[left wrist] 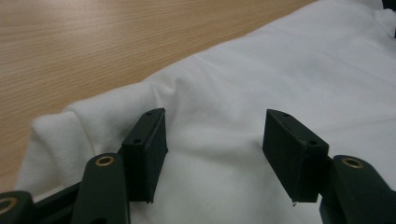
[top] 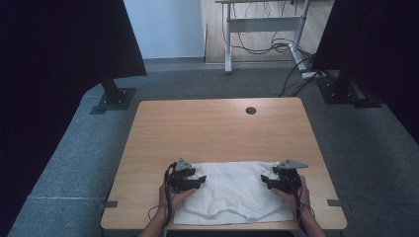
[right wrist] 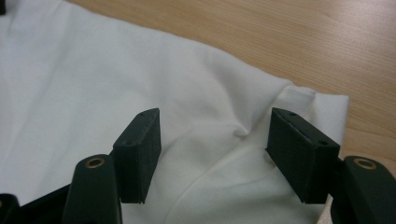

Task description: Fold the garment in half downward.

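Lying along the near edge of the table [top: 217,123], the white cloth [top: 232,190] runs its long way left to right, one end under each claw. The left gripper [top: 193,181] sits over the left end, the right gripper [top: 272,181] over the right, both with jaws spread apart above the fabric, gripping nothing; each hand is equally near its own end

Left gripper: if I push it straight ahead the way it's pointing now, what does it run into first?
Most likely the white cloth: the left gripper is open just above it, with fabric filling the gap ahead. Bare table lies off to one side.
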The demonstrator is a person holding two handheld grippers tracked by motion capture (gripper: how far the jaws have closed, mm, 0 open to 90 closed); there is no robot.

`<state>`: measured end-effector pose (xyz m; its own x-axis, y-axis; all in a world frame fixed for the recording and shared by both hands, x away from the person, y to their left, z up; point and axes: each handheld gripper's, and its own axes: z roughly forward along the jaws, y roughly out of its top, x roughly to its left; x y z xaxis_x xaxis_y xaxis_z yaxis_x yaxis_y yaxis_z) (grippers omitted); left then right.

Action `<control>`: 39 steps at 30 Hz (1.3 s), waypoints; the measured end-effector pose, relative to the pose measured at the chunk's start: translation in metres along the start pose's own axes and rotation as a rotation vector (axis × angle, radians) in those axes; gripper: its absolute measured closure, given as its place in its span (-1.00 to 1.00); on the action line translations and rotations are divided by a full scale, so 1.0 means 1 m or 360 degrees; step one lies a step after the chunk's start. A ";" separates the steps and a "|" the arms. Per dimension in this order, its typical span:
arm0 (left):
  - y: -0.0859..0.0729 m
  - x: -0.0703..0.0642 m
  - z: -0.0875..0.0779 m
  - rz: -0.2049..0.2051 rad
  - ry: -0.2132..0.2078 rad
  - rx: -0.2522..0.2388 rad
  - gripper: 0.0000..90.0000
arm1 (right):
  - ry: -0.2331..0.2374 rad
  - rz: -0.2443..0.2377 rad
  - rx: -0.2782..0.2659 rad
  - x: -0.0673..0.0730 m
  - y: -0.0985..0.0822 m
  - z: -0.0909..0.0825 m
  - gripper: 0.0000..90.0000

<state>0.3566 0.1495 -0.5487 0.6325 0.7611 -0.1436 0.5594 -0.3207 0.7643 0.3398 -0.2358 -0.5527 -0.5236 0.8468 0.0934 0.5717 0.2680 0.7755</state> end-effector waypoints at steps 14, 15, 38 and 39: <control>-0.007 -0.029 -0.041 0.0101 -0.0039 -0.0073 -0.32 | 0.0145 -0.0260 -0.0077 0.067 0.006 -0.023 -0.33; -0.010 -0.032 -0.037 0.0121 -0.0038 -0.0034 -0.33 | 0.0172 -0.0259 -0.0061 0.070 0.004 -0.021 -0.33; 0.004 0.016 0.001 0.0059 0.0104 0.0022 -0.32 | 0.0017 -0.0179 0.0052 0.044 0.019 0.036 -0.37; 0.004 0.016 0.001 0.0059 0.0104 0.0022 -0.34 | 0.0011 -0.0173 0.0052 0.042 0.021 0.039 -0.37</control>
<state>0.3692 0.1599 -0.5488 0.6170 0.7835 -0.0737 0.5439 -0.3570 0.7594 0.3545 -0.1765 -0.5565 -0.5878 0.8089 0.0142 0.5315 0.3730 0.7605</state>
